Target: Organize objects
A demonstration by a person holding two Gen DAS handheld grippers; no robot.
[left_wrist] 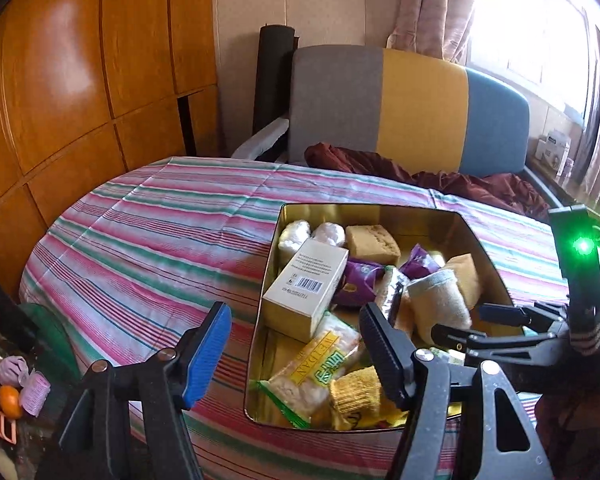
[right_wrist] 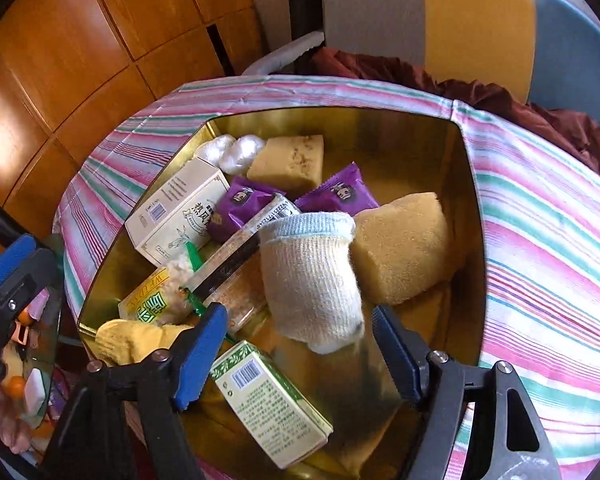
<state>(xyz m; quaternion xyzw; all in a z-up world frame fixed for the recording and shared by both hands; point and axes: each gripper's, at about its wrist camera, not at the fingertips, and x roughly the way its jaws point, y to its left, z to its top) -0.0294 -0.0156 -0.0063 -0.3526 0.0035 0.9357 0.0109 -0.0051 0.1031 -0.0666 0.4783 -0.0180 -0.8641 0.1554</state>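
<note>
A gold metal tin (left_wrist: pixel 380 210) (right_wrist: pixel 474 208) sits on the striped cloth and holds many items: a cream box (left_wrist: pixel 306 288) (right_wrist: pixel 176 212), purple snack packets (right_wrist: pixel 338 194), yellow sponges (right_wrist: pixel 404 246), a rolled white sock (right_wrist: pixel 310 276) (left_wrist: pixel 440 298), a green-white box (right_wrist: pixel 270 402) and a snack bag (left_wrist: pixel 320 368). My left gripper (left_wrist: pixel 296 354) is open and empty above the tin's near left side. My right gripper (right_wrist: pixel 300 354) is open and empty, just in front of the sock. It also shows in the left wrist view (left_wrist: pixel 476 326).
The table carries a pink, green and white striped cloth (left_wrist: pixel 160 240). A grey, yellow and blue chair back (left_wrist: pixel 412 108) with a dark red cloth (left_wrist: pixel 440 178) stands behind. Wooden panelling (left_wrist: pixel 80 80) is on the left. Small toys and an orange (left_wrist: pixel 10 400) lie at lower left.
</note>
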